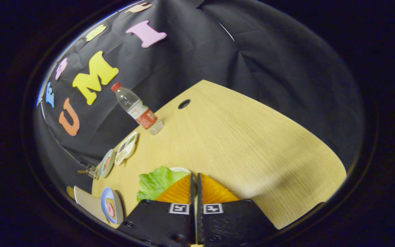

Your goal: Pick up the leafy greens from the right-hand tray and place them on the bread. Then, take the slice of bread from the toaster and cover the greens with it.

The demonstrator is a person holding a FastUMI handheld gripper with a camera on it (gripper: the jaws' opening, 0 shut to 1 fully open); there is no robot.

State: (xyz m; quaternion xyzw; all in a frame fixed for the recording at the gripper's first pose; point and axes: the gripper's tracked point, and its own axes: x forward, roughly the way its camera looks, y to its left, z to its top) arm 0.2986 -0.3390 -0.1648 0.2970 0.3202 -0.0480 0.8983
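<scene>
My gripper [195,176] has its fingers pressed almost together, with only a thin slit between them. The leafy greens [156,183], a light green ruffled leaf, spread out to the left from behind the fingertips and seem pinched at their edge. A thin white rim [180,169], probably the tray, peeks out just beyond the leaf. Further left, near the table edge, a cream-coloured box-like object [86,200] stands by a blue-rimmed plate [110,206]. I cannot tell whether the box is the toaster.
A clear water bottle [139,111] with a red cap stands far ahead on the left by the black cloth wall. Two small plates of toy food [126,148] [106,163] lie along the table's left edge. The wooden table [245,144] stretches ahead and right, with a cable hole [184,103].
</scene>
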